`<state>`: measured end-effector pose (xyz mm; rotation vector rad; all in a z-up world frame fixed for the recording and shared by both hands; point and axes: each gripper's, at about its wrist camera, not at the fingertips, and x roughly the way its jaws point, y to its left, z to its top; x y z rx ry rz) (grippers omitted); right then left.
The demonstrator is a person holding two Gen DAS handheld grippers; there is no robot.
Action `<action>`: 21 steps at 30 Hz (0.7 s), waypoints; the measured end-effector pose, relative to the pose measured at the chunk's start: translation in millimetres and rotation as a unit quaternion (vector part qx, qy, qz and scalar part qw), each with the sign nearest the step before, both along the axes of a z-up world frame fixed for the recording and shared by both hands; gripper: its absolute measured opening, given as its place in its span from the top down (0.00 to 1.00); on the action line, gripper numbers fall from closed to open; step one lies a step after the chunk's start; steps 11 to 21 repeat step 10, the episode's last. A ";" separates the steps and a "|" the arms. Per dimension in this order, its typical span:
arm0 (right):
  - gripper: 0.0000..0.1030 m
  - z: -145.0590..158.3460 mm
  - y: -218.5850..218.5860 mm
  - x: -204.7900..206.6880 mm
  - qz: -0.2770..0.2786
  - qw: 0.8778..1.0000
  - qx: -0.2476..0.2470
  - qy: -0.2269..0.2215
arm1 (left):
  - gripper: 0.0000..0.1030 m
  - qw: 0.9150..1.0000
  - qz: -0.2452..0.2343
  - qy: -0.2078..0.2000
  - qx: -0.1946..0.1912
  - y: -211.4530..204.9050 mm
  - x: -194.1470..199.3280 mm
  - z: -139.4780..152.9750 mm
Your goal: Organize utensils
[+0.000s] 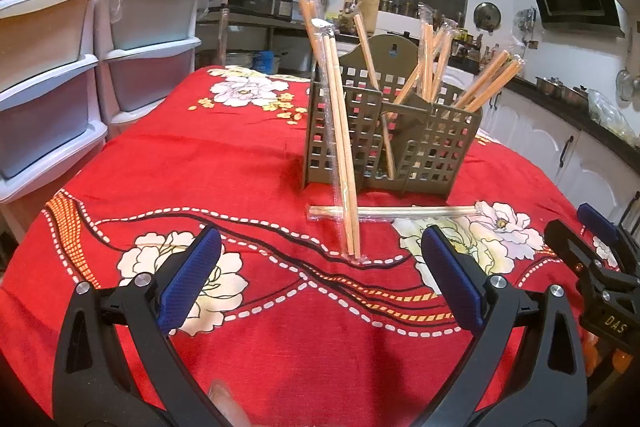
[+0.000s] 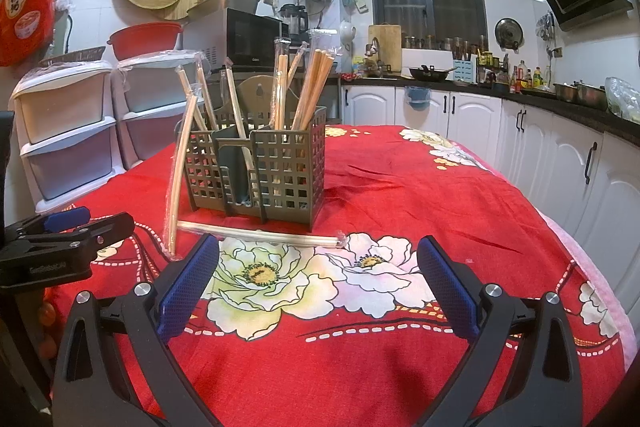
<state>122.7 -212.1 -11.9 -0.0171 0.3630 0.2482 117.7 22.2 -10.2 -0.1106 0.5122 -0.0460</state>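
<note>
With both the left gripper (image 1: pixel 320 281) and right gripper (image 2: pixel 318 289) spread apart and empty, the likely next pick is the plastic-wrapped wooden chopstick pair (image 1: pixel 396 214) lying flat just in front of the grey-brown slotted plastic utensil caddy (image 1: pixel 394 139), to be stood inside it.

Red basin (image 2: pixel 145 40) tops 2 drawer units (image 2: pixel 68 131) (microwave (image 2: pixel 256 41) nearby).

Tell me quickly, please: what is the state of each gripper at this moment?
Left gripper: open, holding nothing, above the red tablecloth.
Right gripper: open, holding nothing.
</note>
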 end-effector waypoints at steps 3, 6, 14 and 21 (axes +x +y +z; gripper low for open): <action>0.06 2.4 -4.3 2.6 0.002 1.000 0.005 0.010 | 0.11 1.000 0.005 0.004 0.001 0.9 -1.0 3.4; 0.06 12.3 -31.5 26.8 -0.024 0.997 0.033 0.059 | 0.11 0.998 0.025 0.051 0.014 17.3 13.8 9.4; 0.06 7.9 -78.0 104.0 -0.117 0.975 -0.021 0.190 | 0.11 0.985 0.092 0.129 0.065 64.6 59.5 10.7; 0.06 7.9 -78.0 104.0 -0.117 0.975 -0.021 0.190 | 0.11 0.985 0.092 0.129 0.065 64.6 59.5 10.7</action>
